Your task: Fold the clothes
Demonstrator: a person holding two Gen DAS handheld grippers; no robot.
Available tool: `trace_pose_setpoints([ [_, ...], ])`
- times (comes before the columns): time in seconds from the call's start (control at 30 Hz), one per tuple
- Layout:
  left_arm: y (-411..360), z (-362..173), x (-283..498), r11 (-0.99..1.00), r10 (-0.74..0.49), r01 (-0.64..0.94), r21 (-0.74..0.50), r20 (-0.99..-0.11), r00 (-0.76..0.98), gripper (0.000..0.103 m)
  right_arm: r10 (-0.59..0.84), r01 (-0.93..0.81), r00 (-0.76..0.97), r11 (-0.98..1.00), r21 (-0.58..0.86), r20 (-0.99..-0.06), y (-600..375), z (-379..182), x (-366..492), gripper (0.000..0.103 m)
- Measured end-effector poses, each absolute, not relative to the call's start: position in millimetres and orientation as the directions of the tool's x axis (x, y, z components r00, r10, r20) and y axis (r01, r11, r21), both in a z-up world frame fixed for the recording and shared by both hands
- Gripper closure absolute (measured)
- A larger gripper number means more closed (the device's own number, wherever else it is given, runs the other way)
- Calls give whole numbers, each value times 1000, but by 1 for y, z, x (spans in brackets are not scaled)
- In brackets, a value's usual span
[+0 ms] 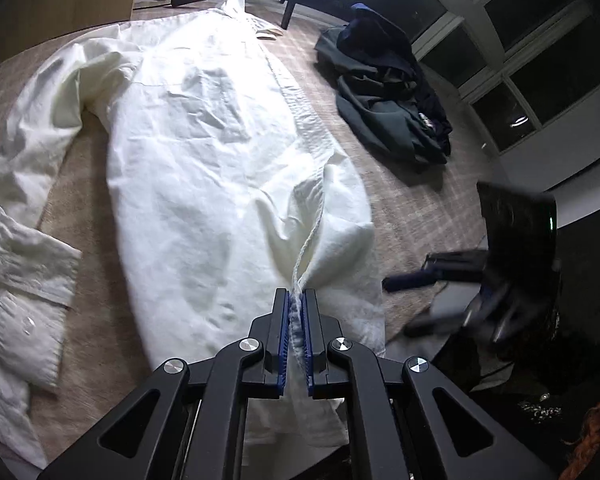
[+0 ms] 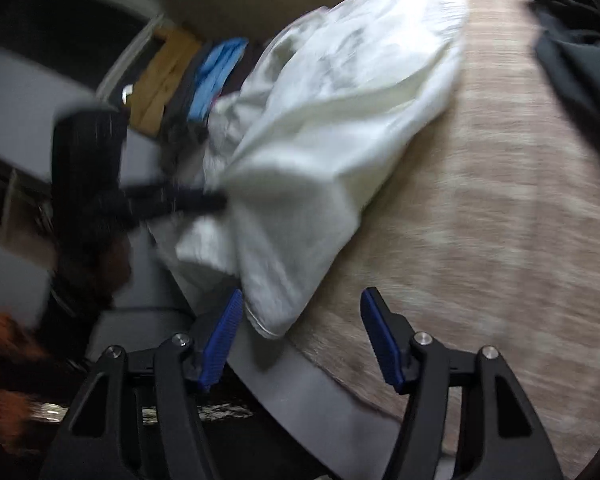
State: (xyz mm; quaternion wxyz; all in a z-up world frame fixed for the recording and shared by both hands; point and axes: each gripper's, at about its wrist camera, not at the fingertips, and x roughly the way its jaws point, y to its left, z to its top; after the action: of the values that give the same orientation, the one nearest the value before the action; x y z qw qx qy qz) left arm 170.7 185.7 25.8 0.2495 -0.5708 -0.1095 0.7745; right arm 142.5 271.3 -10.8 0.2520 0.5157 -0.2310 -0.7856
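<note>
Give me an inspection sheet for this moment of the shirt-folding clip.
Surface: beige checked cloth covering the table.
Job's things: white shirt spread flat, hem edge pinched up.
Clutter: dark clothes pile beside the shirt.
Grippers: left gripper shut on the shirt's hem; right gripper open, beside the shirt's corner, blurred.
Cables: dark cord at the far edge.
Surroundings: windows, dark outside; bright lamp overhead.
</note>
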Motion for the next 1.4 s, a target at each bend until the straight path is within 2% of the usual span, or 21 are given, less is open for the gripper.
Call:
trace_pose_setpoints([
  [0.1, 174, 28, 164, -838, 531, -271, -473, -821, -209, 97, -590, 229, -357, -807, 544, -724, 240, -16, 134, 43],
  [0.13, 170, 30, 162, -831, 543, -275, -484, -814, -206, 97, -590, 227, -372, -806, 546, -716, 237, -16, 132, 50],
  [0.17, 166, 32, 161, -823, 554, -278, -495, -807, -203, 97, -595, 212, -384, -801, 560, -706, 238, -16, 130, 77],
  [0.2, 163, 34, 159, -816, 564, -284, -503, -801, -200, 97, -599, 197, -396, -795, 573, -695, 238, -16, 128, 91],
  [0.23, 160, 36, 158, -811, 569, -295, -505, -798, -198, 97, -595, 177, -410, -795, 580, -691, 241, -15, 128, 99],
  [0.47, 147, 40, 149, -805, 560, -358, -473, -805, -195, 99, -541, 77, -485, -809, 583, -687, 262, 11, 145, 100],
  [0.67, 172, 25, 149, -763, 559, -458, -456, -822, -113, 99, -495, 22, -518, -823, 567, -698, 263, 27, 168, 100],
  [0.7, 176, 22, 150, -762, 552, -465, -450, -827, -105, 97, -481, 4, -519, -828, 561, -707, 262, 27, 169, 100],
  [0.73, 180, 20, 150, -756, 552, -474, -451, -829, -92, 84, -473, -15, -520, -828, 561, -712, 261, 26, 170, 100],
  [0.8, 187, 15, 153, -746, 544, -499, -441, -836, -74, 70, -464, -51, -522, -821, 569, -716, 260, 21, 171, 100],
  [0.83, 192, 13, 156, -742, 524, -529, -411, -848, -77, 75, -460, -62, -522, -820, 570, -718, 259, 20, 172, 100],
  [0.87, 197, 10, 160, -735, 504, -561, -381, -860, -76, 85, -452, -66, -523, -824, 563, -723, 258, 19, 174, 100],
  [0.9, 202, 8, 162, -722, 487, -591, -359, -871, -67, 101, -442, -70, -525, -829, 554, -727, 256, 20, 176, 100],
  [0.97, 205, 7, 164, -709, 473, -616, -343, -879, -55, 101, -420, -76, -531, -842, 535, -736, 253, 24, 178, 101],
  [1.1, 174, 38, 152, -717, 466, -633, -290, -876, -126, 101, -390, -81, -552, -855, 512, -737, 259, 47, 189, 102],
  [1.23, 107, 73, 120, -839, 322, -534, -103, -886, -335, 101, -337, -109, -588, -867, 485, -735, 271, 73, 203, 102],
  [1.33, 56, 68, 88, -923, 90, -373, 97, -887, -453, 97, -283, -148, -514, -900, 409, -810, 272, 60, 197, 101],
  [1.4, 38, 60, 80, -937, 62, -335, 94, -902, -428, 89, -297, -178, -441, -896, 407, -847, 269, 40, 190, 100],
])
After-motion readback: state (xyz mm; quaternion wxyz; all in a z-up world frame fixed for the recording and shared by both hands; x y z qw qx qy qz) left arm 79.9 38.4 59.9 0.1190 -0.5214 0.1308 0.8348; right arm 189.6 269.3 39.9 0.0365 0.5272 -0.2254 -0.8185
